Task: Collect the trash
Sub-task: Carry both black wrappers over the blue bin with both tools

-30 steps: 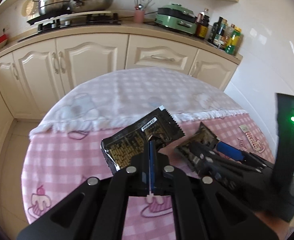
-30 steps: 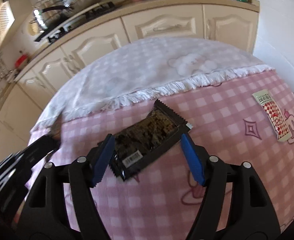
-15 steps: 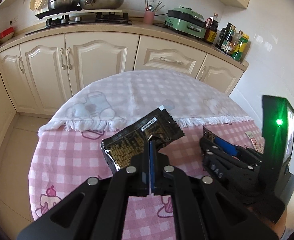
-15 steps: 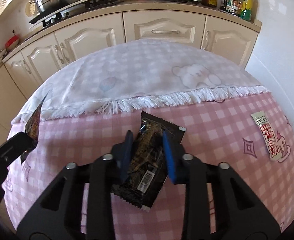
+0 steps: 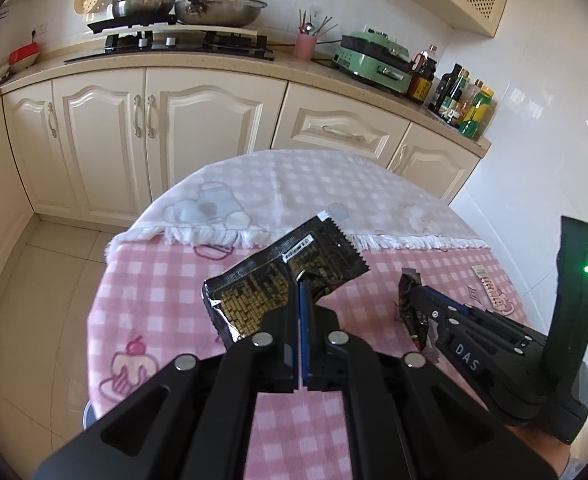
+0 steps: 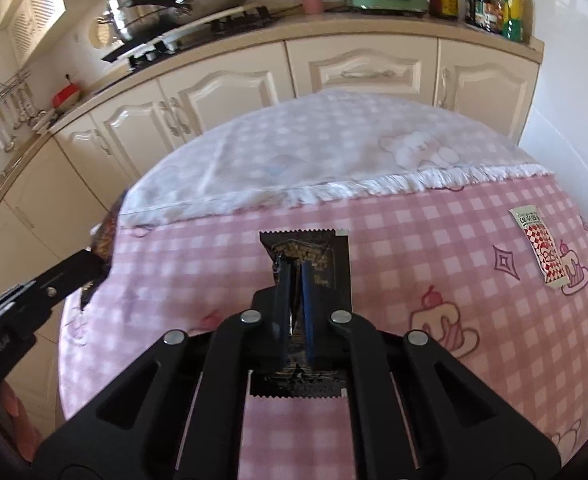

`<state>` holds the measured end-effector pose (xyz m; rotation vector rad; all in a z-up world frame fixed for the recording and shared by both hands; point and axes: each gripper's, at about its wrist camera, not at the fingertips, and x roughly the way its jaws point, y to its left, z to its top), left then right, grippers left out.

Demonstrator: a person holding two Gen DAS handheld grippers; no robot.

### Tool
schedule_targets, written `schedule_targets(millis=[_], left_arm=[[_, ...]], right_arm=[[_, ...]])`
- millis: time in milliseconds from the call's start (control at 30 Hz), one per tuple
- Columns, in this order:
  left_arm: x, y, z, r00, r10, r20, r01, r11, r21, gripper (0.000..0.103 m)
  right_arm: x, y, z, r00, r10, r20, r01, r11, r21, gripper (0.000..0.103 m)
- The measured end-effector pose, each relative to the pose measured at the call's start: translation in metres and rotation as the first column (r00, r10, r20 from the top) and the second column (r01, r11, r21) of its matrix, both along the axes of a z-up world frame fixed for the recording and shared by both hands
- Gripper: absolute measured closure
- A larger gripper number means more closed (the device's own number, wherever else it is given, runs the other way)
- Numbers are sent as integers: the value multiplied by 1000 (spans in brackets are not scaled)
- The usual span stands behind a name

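Trash wrappers are gripped in both tools. Left tool (image 5: 301,300): blue pads pressed together on the near edge of a black-and-gold wrapper (image 5: 282,280), which is lifted clear of the tabletop (image 5: 154,280) and fans out ahead and to the left of the tips, serrated end pointing away. Right tool (image 6: 294,280): fingers drawn narrow, a second dark wrapper (image 6: 326,264) pinched between them; it runs lengthways along the tool, one serrated end ahead of the tips, the other seen back under the tool body. Whether it is touching the cloth cannot be told.

From the left wrist view, the right tool (image 5: 410,300) is seen off to the right, crumpled dark wrapper (image 5: 408,304) at its tip. From the right wrist view, the left tool (image 6: 94,260) is seen far left with its wrapper edge-on.

A red-and-white checked sachet (image 6: 540,248) is noted lying flat on the pink checked cloth, well to the right of the right tool and apart from it. A white fringed cloth (image 6: 334,152) is laid over the far half of the tabletop, beyond both tools
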<state>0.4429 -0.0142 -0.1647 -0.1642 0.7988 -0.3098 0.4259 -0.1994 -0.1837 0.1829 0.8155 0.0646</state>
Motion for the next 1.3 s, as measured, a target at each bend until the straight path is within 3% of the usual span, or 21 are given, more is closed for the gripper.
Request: schedule_targets(millis=[300,700,1033,1300], left_arm=[[-48,35,22,999,28,38,-27,999,-30,103],[-125,136,38,981,173,87,-168,984,-59,103],[-163,227,16,952,303,40,-301,953,-43,103],[-159,269,-28,933,357,-57,-359,932,-49,103]], right_arm=[[-44,47,38,989,113,96,-116,993,19,98],[-96,163,61,928,338,156,-345,938,19,98],[-119,259,35,862,492,120,-497,868,16,98],[-116,293,6,840,538,65,-539,842,6,98]])
